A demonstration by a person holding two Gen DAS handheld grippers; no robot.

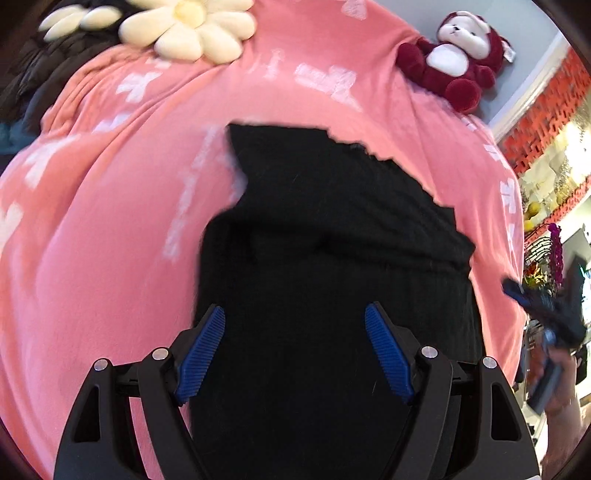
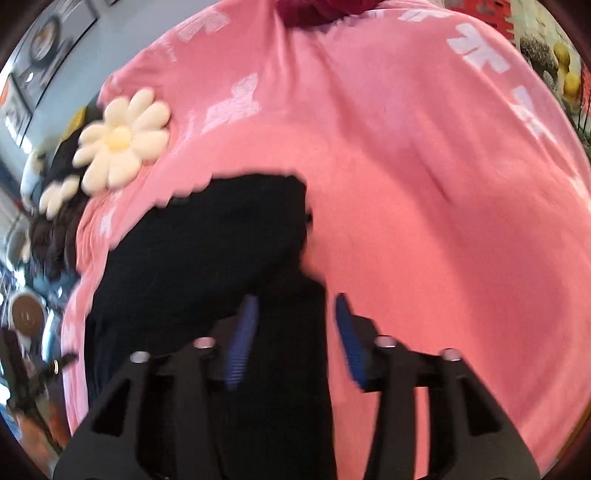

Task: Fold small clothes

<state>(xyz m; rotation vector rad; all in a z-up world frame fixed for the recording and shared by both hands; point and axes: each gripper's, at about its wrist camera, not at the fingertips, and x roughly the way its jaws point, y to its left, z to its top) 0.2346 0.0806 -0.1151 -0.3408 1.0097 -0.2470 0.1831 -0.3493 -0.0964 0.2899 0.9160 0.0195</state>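
A black garment (image 1: 314, 221) lies partly folded on a pink blanket (image 1: 110, 240) with white patterns. My left gripper (image 1: 294, 308) hovers over the garment's near part, its blue pads wide apart with nothing pinched between them. In the right wrist view the same black garment (image 2: 207, 251) lies to the left, and a strip of it runs down under my right gripper (image 2: 295, 297). That gripper's jaws stand apart and the pads do not press on the cloth. The view is motion-blurred.
A cream daisy cushion (image 1: 188, 26) (image 2: 122, 142) and a dark red plush toy (image 1: 454, 59) sit at the blanket's far side. Dark clothes (image 1: 44, 74) are piled at the far left. A person's hand (image 1: 561, 402) shows at the right edge.
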